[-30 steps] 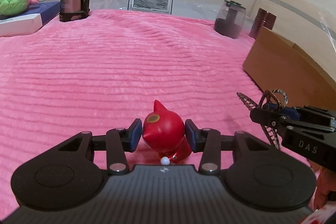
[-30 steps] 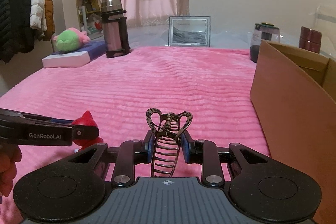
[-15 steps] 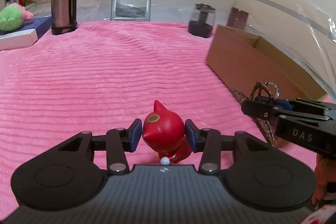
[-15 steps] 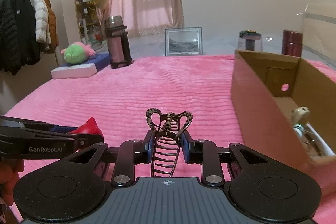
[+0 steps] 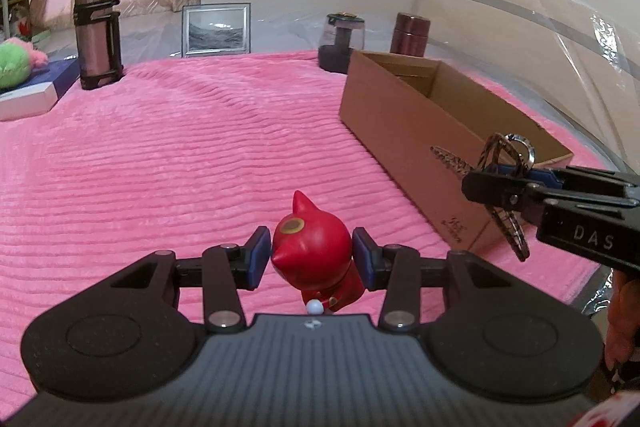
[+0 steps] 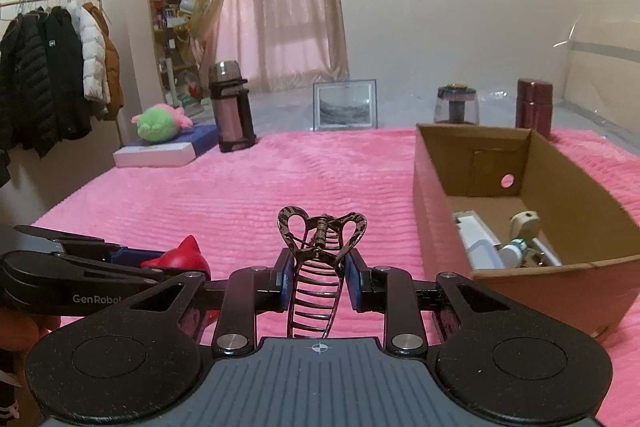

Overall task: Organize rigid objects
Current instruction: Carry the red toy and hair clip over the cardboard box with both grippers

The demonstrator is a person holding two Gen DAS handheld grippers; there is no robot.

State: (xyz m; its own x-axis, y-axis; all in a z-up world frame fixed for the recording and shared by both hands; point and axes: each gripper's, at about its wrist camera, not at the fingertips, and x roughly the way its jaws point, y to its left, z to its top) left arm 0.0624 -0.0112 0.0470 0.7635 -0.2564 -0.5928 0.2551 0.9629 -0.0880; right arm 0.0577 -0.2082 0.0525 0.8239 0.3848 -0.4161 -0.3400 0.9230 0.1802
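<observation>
The step in hand is transport to the cardboard box point(image 6: 472, 163). The left gripper point(image 5: 312, 259) pinches the red cat figurine point(image 5: 314, 247) by its head; the right gripper point(image 6: 318, 277) pinches the hair claw clip point(image 6: 320, 247). Both items hang above the pink blanket point(image 6: 240, 187), near the box. The next move calls for positioning each over the opening, clear of the items already inside, then spreading the jaws.

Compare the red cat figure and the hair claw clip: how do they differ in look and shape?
The red cat figure is solid, rounded and glossy red; the hair claw clip is an open frame of thin dark teeth with a mottled pattern. The figure fills the left tongs; the clip is narrower in the right tongs. Both are gripped above the pink blanket.
</observation>
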